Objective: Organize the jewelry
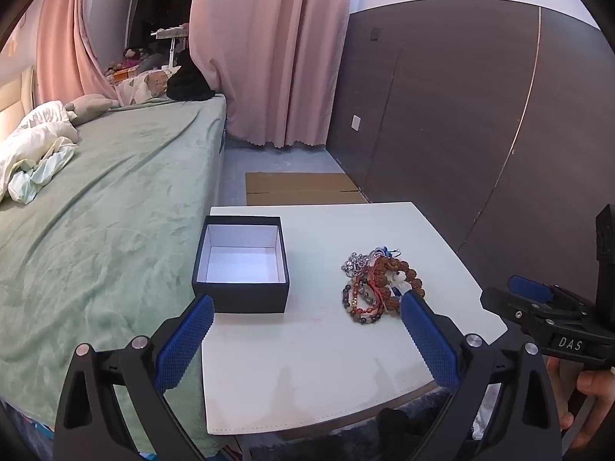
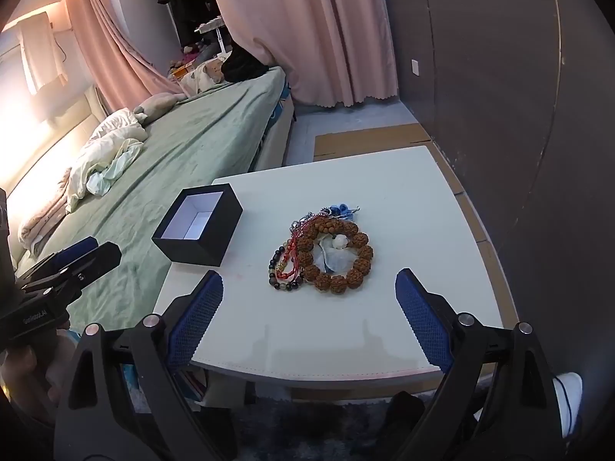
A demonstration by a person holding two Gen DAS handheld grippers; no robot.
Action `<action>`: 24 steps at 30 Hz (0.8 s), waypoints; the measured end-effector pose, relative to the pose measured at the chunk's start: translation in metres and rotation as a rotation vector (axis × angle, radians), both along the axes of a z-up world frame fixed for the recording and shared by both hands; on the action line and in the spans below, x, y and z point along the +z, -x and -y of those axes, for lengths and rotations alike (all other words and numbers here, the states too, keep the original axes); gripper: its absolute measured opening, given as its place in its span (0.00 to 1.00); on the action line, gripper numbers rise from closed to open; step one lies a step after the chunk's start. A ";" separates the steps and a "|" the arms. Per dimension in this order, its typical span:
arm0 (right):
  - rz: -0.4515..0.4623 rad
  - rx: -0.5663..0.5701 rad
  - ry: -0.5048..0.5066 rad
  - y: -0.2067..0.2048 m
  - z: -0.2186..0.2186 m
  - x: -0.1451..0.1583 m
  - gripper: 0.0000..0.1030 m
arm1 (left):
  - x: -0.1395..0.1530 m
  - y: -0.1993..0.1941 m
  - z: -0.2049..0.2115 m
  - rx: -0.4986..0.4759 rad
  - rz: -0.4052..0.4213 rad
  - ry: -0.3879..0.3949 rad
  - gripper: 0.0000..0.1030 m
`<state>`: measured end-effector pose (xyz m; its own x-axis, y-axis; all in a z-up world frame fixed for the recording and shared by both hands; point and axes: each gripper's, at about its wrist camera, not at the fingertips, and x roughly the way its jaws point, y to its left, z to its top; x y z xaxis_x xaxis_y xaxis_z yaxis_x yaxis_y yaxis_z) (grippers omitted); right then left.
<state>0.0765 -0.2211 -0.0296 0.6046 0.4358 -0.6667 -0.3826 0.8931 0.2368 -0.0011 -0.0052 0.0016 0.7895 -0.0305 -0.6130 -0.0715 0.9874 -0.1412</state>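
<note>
A pile of jewelry (image 1: 378, 288) lies on the white table (image 1: 307, 365): a big brown bead bracelet (image 2: 336, 255), a dark bead bracelet, a red string and a silver chain. An open dark box (image 1: 242, 263) with a white, empty inside stands to its left, also in the right wrist view (image 2: 200, 226). My left gripper (image 1: 307, 303) is open and empty, above the table's near part, box by its left finger, jewelry by its right finger. My right gripper (image 2: 309, 284) is open and empty, just short of the jewelry.
A bed with a green cover (image 1: 96, 211) runs along the table's left side. A dark wall panel (image 1: 480, 115) stands to the right. Flat cardboard (image 1: 300, 188) lies on the floor beyond the table. Pink curtains (image 1: 269, 50) hang at the back.
</note>
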 end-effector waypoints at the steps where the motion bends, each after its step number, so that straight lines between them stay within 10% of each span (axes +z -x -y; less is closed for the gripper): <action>1: 0.000 0.000 0.000 0.000 0.000 0.000 0.88 | 0.000 0.000 0.000 -0.001 0.001 0.001 0.92; 24: 0.002 -0.002 -0.005 -0.001 0.002 0.001 0.88 | -0.003 0.001 0.002 -0.022 0.016 0.020 0.90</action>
